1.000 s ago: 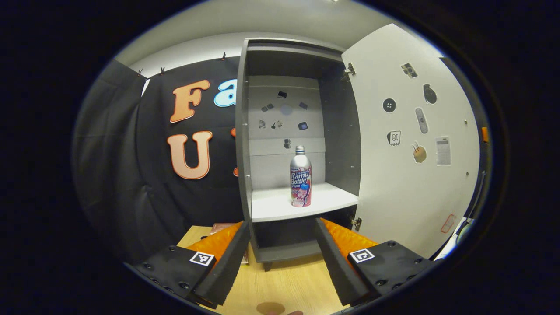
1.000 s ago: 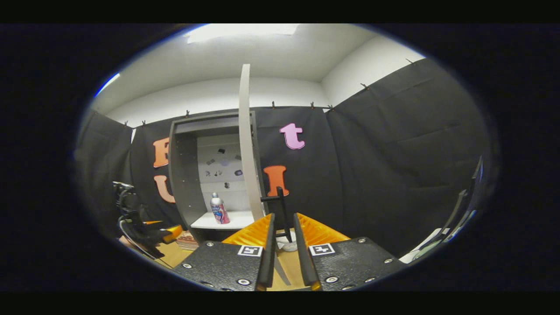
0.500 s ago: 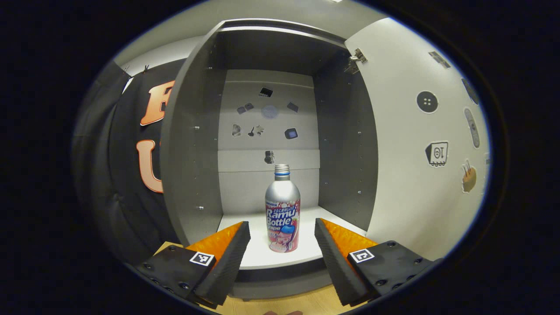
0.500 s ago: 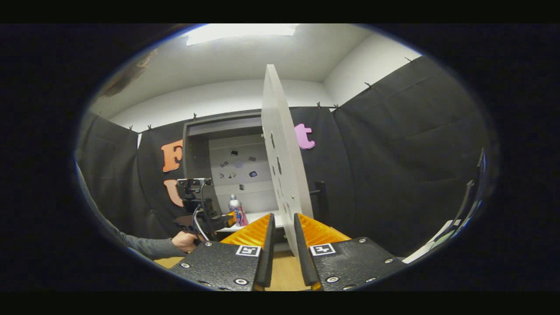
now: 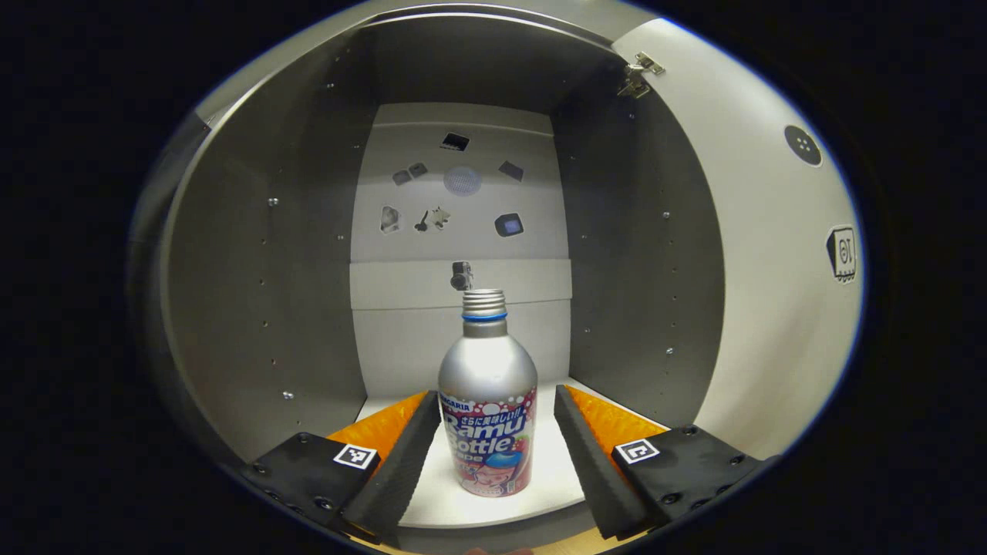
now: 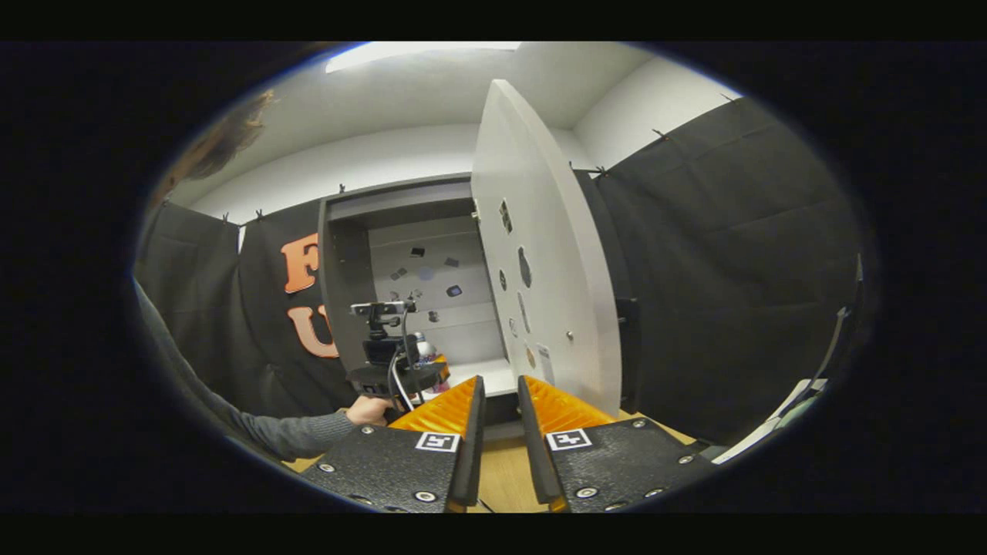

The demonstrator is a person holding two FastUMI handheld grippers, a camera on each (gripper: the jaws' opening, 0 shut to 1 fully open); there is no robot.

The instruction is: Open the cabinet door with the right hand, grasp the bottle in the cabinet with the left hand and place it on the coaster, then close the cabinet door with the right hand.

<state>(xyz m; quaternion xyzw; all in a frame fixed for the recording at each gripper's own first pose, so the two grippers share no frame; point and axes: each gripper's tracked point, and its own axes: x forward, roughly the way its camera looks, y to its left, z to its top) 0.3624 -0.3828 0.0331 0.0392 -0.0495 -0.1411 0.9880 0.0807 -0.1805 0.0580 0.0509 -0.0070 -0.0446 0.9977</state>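
Observation:
A silver bottle (image 5: pixel 487 416) with a pink and blue label stands upright on the white shelf (image 5: pixel 559 482) of the grey cabinet (image 5: pixel 254 293). My left gripper (image 5: pixel 496 397) is open, one finger on each side of the bottle's lower body, with a small gap on both sides. The cabinet door (image 5: pixel 771 293) stands swung out to the right. In the right gripper view the left gripper (image 6: pixel 393 370), held by a hand (image 6: pixel 368 410), reaches into the cabinet (image 6: pixel 343 293) and hides most of the bottle (image 6: pixel 421 341). My right gripper (image 6: pixel 500 383) is shut on nothing, in front of the open door (image 6: pixel 547 270).
Small stickers dot the cabinet's back panel (image 5: pixel 463 193) and the door's inner face. A sleeve (image 6: pixel 262 432) comes in from the left. The wooden table (image 6: pixel 501 482) lies below the right gripper. Black cloth (image 6: pixel 732 270) hangs behind and to the right.
My left gripper has moved forward into the cabinet until the bottle stands between its fingers. The right gripper has come off the door's edge, and the door now shows its inner face.

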